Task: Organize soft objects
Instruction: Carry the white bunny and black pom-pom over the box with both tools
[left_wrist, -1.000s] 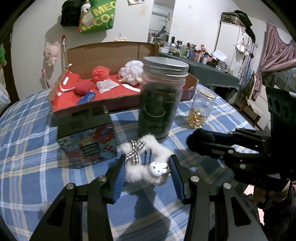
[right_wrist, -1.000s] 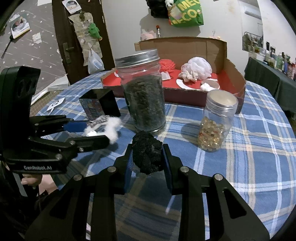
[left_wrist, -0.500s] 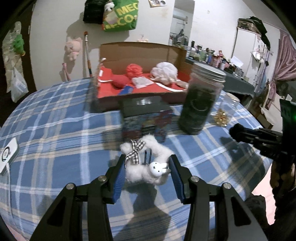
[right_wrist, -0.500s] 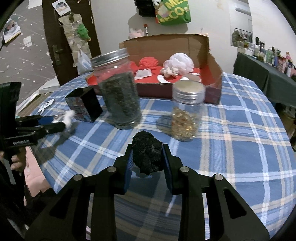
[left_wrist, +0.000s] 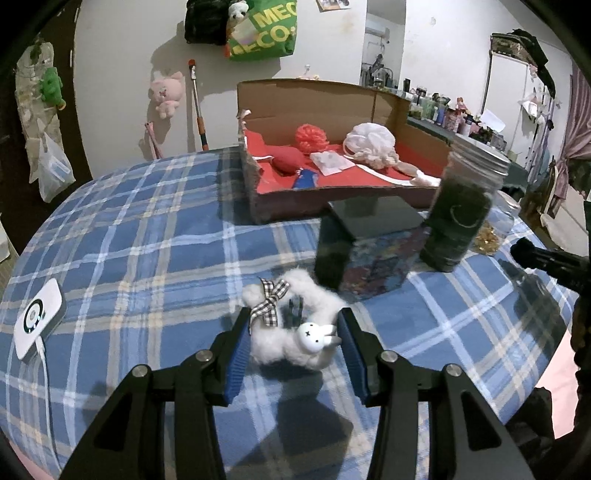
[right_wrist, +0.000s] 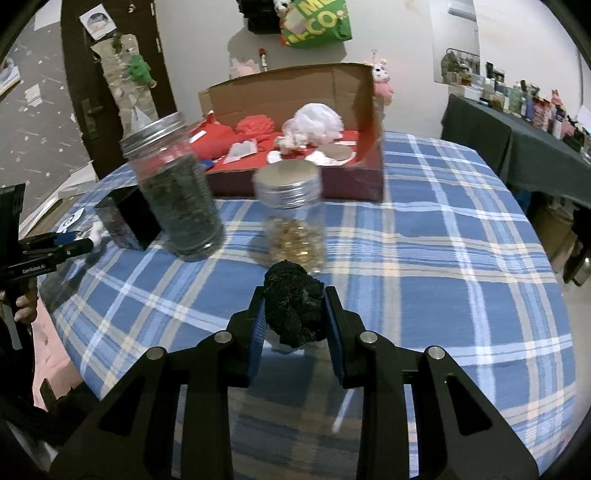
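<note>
The left tongs (left_wrist: 293, 341) were clenched on a white fluffy bunny toy (left_wrist: 295, 328), held between the blue pads above the plaid counter (left_wrist: 129, 240). The right tongs (right_wrist: 294, 314) gripped a black scrunchie (right_wrist: 293, 310) likewise, short of the cardboard box (right_wrist: 295, 184).

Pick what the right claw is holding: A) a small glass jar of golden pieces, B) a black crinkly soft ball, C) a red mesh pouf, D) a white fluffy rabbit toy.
B: the right claw is clamped on the black crinkly soft ball above the blue plaid tablecloth.
</note>
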